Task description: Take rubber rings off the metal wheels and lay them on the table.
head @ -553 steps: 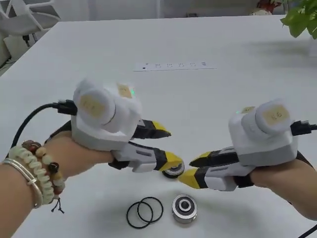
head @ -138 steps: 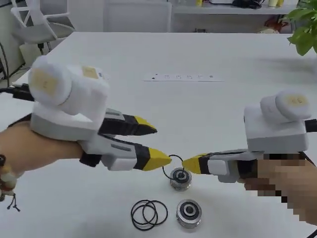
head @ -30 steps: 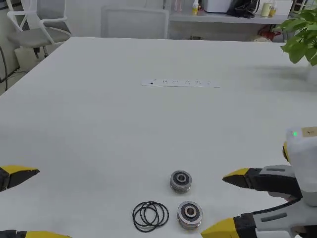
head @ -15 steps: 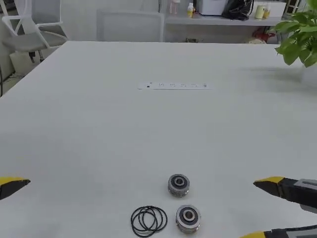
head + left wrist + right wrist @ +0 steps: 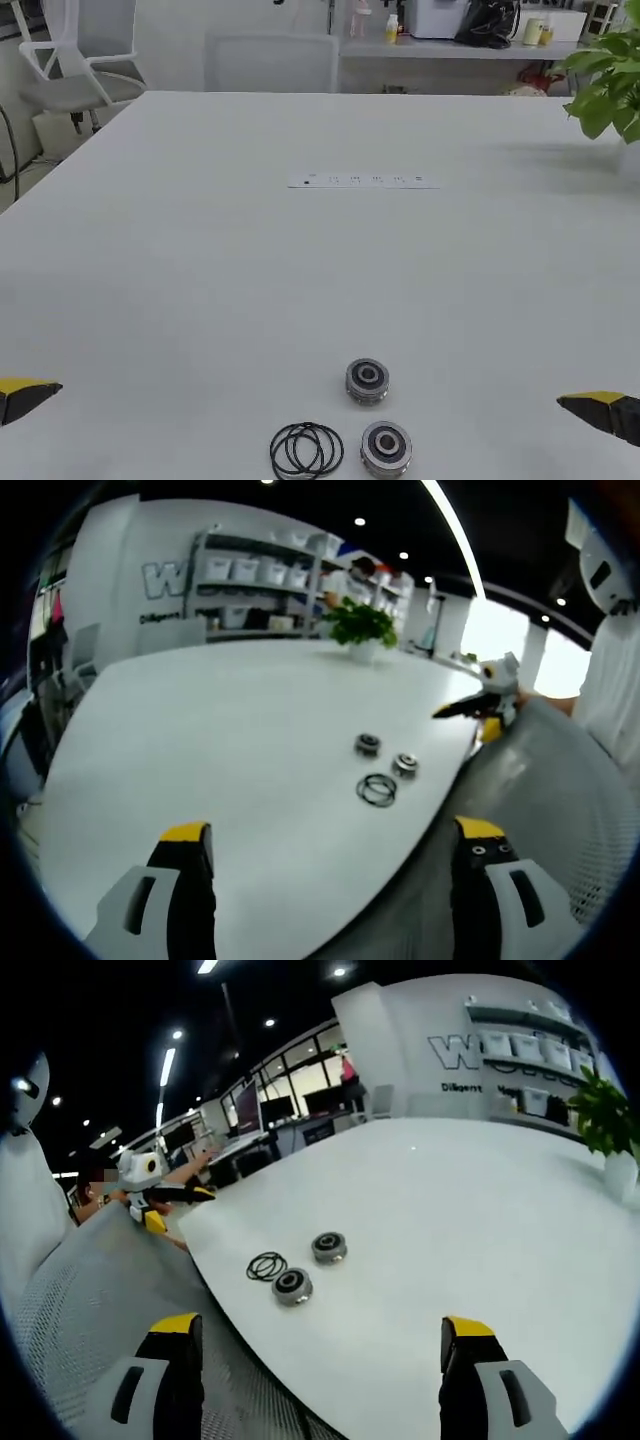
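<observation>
Rubber rings lie flat, overlapped, near the table's near edge, just left of the nearer metal wheel. Round, they point nowhere (the heap runs slightly left-right). The left gripper and right gripper have drawn wide apart, jaws spread, empty; the stripping looks finished.

White table, shelves, chair, plant

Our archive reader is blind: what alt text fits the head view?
Two metal wheels and a loose pile of black rubber rings lie on a white table, low in the picture. The yellow left claw tip and right claw tip poke in from the sides, touching nothing.
</observation>
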